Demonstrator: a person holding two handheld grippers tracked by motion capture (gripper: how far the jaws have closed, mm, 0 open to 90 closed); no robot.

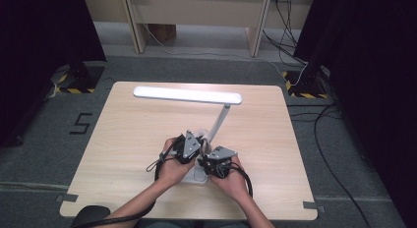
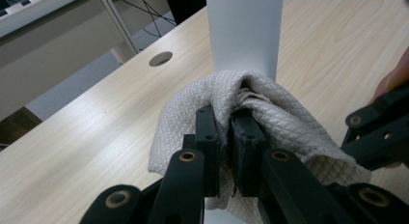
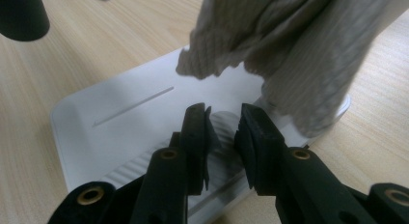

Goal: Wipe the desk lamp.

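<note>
cloth [image 2: 270, 113] against lamp arm [image 2: 243, 31]

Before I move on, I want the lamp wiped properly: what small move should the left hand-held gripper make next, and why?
Probably slide the cloth down the lamp's arm. The left hand-held gripper is shut on the cloth, which lies against the arm, and the right hand-held gripper hovers over the lamp's base.

The cloth [image 2: 251, 113] hid the lamp arm's [image 2: 243, 31] foot; the right gripper view cut the cloth off at the top
</note>
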